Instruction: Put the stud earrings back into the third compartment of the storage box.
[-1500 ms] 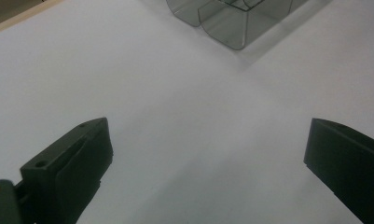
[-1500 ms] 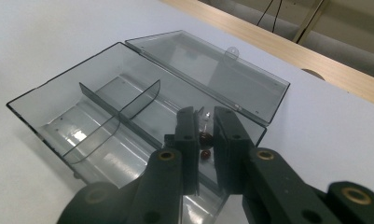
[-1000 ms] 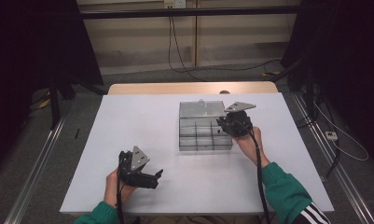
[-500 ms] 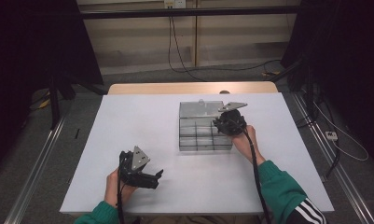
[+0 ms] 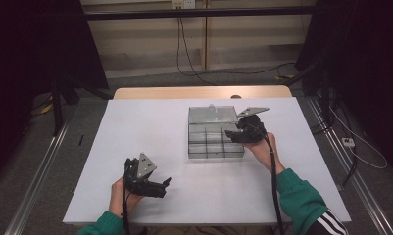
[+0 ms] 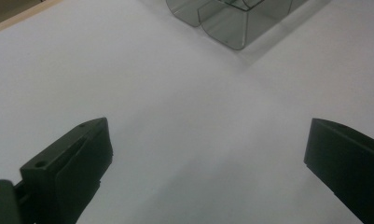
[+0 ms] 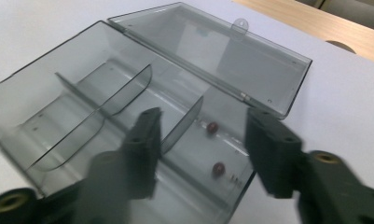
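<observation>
Just opened, the right gripper (image 7: 201, 140) hovers over blurry beads (image 7: 212, 127); the left gripper (image 6: 208, 168) gapes wide, cropped.

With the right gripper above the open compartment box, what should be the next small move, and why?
Probably lift the right gripper clear of the clear compartment box. Its jaws have just been opening and hold nothing; two small dark red beads lie loose in the compartment under them, so a bead seems just dropped. The lid lies open and flat. The left gripper waits open over the white table.
</observation>
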Motion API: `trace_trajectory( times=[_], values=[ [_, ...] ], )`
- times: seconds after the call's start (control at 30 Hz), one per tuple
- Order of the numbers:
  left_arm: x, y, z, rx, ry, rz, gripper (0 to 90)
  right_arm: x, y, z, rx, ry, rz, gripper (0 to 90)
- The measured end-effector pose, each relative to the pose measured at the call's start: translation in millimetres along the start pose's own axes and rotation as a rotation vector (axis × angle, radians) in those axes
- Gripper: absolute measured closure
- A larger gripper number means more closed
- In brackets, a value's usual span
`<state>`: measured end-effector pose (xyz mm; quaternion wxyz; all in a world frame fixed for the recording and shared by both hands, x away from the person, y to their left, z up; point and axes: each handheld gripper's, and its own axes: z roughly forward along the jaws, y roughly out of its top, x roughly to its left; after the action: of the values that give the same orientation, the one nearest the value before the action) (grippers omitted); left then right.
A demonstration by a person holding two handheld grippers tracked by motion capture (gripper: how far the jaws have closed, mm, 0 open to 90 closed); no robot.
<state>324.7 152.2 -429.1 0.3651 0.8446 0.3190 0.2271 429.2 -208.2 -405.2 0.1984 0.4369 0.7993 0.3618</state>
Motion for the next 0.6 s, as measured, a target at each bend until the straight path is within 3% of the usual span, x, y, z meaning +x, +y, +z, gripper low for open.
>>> trace_trajectory(
  times=[0.1,0.3,0.6],
  values=[
    [-0.4,0.3,0.2,0.003,-0.001,0.005,0.6,-0.7,-4.4,-8.1,0.003,0.028,-0.013,27.3],
    [0.2,0.1,-0.4,0.001,-0.001,0.003,0.6,-4.3,-12.2,-20.1,0.011,0.071,-0.013,12.3],
    [1.1,-0.4,-0.3,-0.002,-0.004,0.004,0.5,-10.2,-33.0,-29.4,0.030,0.098,-0.015,0.0]
  ],
)
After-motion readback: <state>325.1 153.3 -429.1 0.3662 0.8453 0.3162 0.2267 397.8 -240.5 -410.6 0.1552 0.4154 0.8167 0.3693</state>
